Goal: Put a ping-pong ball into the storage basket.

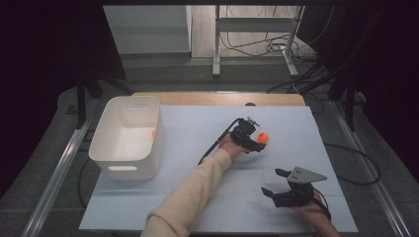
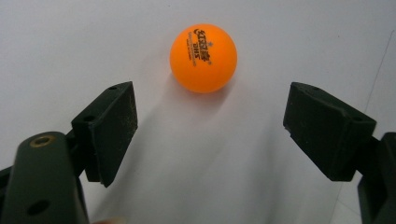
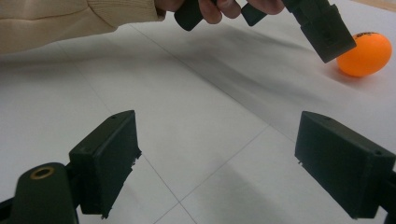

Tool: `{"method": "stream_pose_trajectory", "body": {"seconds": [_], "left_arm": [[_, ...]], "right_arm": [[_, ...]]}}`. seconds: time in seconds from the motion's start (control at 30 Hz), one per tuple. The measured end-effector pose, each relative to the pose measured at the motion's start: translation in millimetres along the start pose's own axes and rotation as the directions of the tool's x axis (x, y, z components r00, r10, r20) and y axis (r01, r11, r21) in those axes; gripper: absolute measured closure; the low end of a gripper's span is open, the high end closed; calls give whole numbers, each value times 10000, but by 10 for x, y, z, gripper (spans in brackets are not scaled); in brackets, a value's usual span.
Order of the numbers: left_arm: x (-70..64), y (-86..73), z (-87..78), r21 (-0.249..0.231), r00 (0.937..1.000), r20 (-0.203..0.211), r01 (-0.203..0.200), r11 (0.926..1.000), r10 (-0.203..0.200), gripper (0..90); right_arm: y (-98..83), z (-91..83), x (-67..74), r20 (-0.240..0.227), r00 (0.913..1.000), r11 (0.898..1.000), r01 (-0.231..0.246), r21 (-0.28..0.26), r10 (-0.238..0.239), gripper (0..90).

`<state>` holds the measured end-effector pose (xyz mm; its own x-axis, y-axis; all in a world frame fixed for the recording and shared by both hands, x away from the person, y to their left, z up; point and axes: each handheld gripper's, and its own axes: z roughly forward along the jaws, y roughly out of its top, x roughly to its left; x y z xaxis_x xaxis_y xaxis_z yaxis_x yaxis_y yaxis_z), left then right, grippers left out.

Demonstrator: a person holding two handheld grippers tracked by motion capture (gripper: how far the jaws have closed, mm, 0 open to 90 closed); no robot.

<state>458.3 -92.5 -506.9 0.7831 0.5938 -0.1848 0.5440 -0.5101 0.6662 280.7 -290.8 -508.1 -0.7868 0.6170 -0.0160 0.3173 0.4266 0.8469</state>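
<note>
The left tool (image 2: 210, 126) is open just short of the orange table-tennis ball (image 2: 203, 58) — a crooked closing could roll it toward the surface's (image 1: 296, 148) far edge; the right tool (image 3: 224, 163) is open, empty

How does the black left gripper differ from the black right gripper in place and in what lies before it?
The left gripper reaches far across the white table sheet, while the right gripper stays near the person's edge. The left gripper has the small orange ball just ahead of its jaws; the right gripper has bare sheet ahead of its own. Both stand open and hold nothing.
</note>
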Motion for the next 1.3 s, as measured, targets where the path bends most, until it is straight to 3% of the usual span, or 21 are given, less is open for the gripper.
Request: {"method": "stream_pose_trajectory", "body": {"seconds": [1.3], "left_arm": [[25, 102, 103, -6, 10000, -14, -20, 10000, 20, 185]], "right_arm": [[-2, 3, -8, -3, 10000, 10000, -48, -3, 48, 141]]}}
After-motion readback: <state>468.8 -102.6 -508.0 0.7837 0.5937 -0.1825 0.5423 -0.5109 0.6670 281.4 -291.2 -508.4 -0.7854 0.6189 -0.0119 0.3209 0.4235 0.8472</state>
